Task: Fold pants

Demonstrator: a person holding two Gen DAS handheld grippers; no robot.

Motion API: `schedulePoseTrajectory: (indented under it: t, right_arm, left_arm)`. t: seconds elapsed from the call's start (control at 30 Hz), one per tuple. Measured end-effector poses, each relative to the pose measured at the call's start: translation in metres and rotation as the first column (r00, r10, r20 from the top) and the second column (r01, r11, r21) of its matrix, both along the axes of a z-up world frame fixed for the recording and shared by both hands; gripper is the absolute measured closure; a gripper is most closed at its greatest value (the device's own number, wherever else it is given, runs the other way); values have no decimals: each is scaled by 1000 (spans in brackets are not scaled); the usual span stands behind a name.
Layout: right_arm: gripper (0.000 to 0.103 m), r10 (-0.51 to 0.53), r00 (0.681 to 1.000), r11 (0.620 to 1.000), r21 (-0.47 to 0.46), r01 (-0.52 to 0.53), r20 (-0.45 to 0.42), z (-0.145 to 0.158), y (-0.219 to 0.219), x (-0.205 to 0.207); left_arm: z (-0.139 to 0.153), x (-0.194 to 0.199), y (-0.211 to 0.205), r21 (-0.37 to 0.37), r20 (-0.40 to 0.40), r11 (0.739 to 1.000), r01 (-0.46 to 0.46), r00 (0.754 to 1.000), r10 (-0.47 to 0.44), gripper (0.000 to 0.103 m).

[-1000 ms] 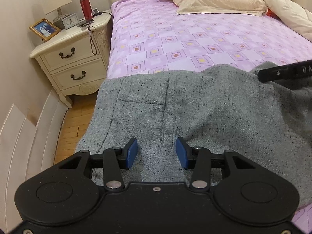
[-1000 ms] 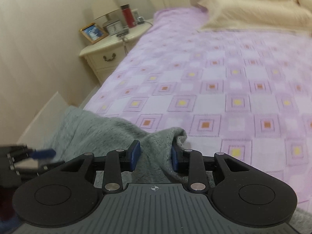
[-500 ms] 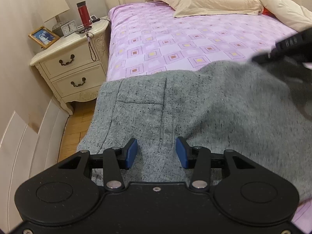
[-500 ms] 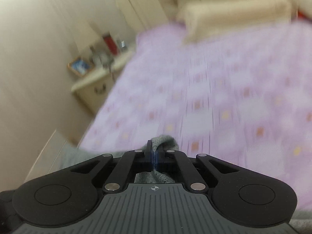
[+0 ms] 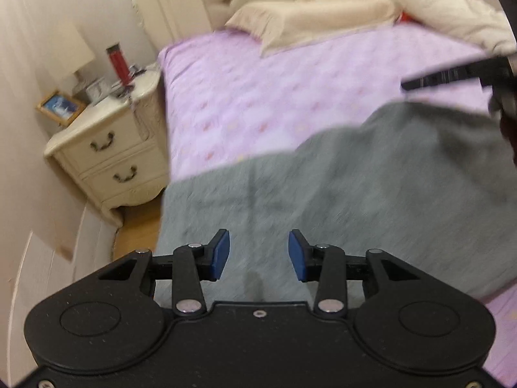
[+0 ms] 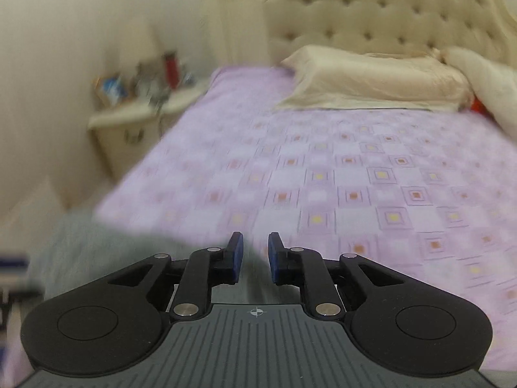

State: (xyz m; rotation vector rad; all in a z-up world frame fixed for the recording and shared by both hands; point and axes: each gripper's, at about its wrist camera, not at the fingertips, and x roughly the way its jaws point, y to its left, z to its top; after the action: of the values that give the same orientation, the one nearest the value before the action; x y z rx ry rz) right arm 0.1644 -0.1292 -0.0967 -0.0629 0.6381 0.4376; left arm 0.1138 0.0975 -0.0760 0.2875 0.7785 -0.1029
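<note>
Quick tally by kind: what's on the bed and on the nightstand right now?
Pants: 1
Pillow: 1
Duvet: 1
Lamp: 1
Red bottle: 1
Photo frame: 1
Total: 6; other small nightstand items too blurred to count.

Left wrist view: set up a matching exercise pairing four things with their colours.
Things:
1. woven fabric pants
2. tall cylindrical bottle
3. patterned bed sheet
4. plump satin pillow

Colours:
A. lilac
B. cream
C. grey
D. red

Pairs: 1-C, 2-D, 3-A, 4-B
</note>
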Motion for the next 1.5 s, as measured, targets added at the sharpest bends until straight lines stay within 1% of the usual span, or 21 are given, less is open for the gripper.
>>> schedulePoseTrajectory:
  t: [0.07,0.13,0.17,0.2,0.23,0.27,0.3,0.43,0.53,0.63,0.73,0.8,0.83,0.9,0.93,1.07,1.13,1.2,1.27,1.37,1.5]
  right_arm:
    - [87,51,998,989,-136,-57,-47,-11,9,-12]
    - [87,92,986,964,-236,-124,-142,-28,21,-19]
    - [87,113,987,961,-241,-139,-118,-29,19,-30]
    - [87,129,981,957,-239,-161,-144,-28,18,-36]
    - [87,139,975,958,-226,-176,-172,-26,14,-41]
    - [87,147,971,960,-208,-185,-188,-22,11,-45]
    - [87,144,973,963,-200,-180,-182,-18,7,-48]
    - [87,9,993,985,-169,-28,-114,-1,-31,-60]
    - [86,-142,983,978,-168,122,-113,1,-79,-65]
    - [86,-285,944,948,-194,252,-165,-11,-136,-74]
    - [86,-437,871,892,-232,388,-223,-35,-197,-85]
    - [86,-532,821,831,-312,460,-207,-53,-231,-95]
    - [84,-553,813,818,-300,490,-183,-55,-244,-102]
    - [81,-603,776,791,-264,552,-185,-53,-265,-110]
    - [80,-606,778,790,-244,563,-167,-51,-267,-113]
    - [81,-523,848,845,-177,504,-82,-45,-258,-116]
    - [81,-475,876,876,-145,461,-81,-50,-255,-108]
    - [81,-443,892,889,-170,425,-86,-60,-255,-94]
    - [81,-428,900,889,-219,403,-80,-70,-244,-81]
    - [80,-444,894,883,-192,428,-49,-70,-242,-69]
    - [74,-470,882,873,-163,459,-34,-74,-247,-55]
  left_arm:
    - [1,2,-13,-50,-25,998,26,999,-27,53]
    - [-8,3,-24,-67,-81,996,57,995,-63,51]
    - [-17,2,-28,-53,-129,996,70,989,-76,50]
    - [-30,1,-32,-27,-205,996,82,975,-86,50]
    - [-39,-3,-31,-11,-231,996,86,969,-86,50]
    - [-39,-13,-30,-6,-196,996,92,976,-92,50]
    - [-38,-17,-30,8,-202,995,103,974,-100,50]
    - [-22,-19,-33,17,-212,996,90,974,-84,54]
    - [-8,-20,-46,25,-109,995,96,990,-93,53]
    - [-7,-17,-66,23,-97,991,132,987,-129,50]
    - [-20,-15,-84,33,-114,987,157,982,-152,50]
    - [-33,-18,-96,76,-135,983,170,978,-159,50]
    - [-42,-16,-101,102,-165,978,184,972,-166,50]
    - [-46,-21,-106,144,-141,972,188,976,-168,51]
    - [-44,-22,-111,169,-139,966,197,975,-175,52]
    - [-27,-15,-130,156,-87,958,240,970,-228,49]
    - [-22,-1,-144,150,-69,955,257,966,-249,49]
    - [-19,15,-154,120,-62,958,260,965,-254,49]
    - [-22,36,-162,93,-50,966,241,970,-237,49]
    - [-31,72,-170,80,-48,978,194,981,-191,49]
    - [-45,128,-167,16,-125,997,79,989,-76,48]
